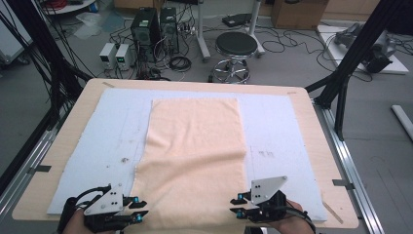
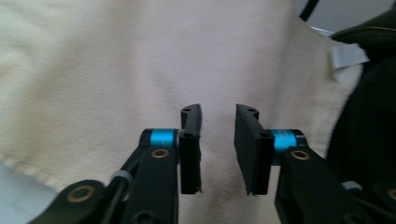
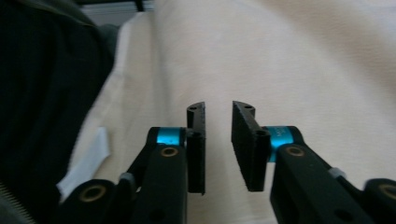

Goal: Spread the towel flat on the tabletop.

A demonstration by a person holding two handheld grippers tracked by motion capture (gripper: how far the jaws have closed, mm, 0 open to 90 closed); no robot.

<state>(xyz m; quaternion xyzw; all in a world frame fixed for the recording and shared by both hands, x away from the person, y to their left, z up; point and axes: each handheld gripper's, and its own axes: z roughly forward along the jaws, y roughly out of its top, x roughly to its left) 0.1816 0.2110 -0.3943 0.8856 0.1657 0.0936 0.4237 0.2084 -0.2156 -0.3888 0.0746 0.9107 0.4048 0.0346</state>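
A cream towel lies flat and lengthwise on a pale blue mat, reaching from the far side to the near table edge. My left gripper sits at the towel's near left corner and points inward across it. My right gripper mirrors it at the near right corner. In the left gripper view the gripper hovers over the towel with a gap between its jaws and nothing in it. The right gripper looks the same over the towel. A white label shows at the towel's near hem.
The mat covers most of a wooden table. The person's dark clothing borders the near hem. Beyond the table stand a round stool, computer towers with cables, and a black frame post at the right.
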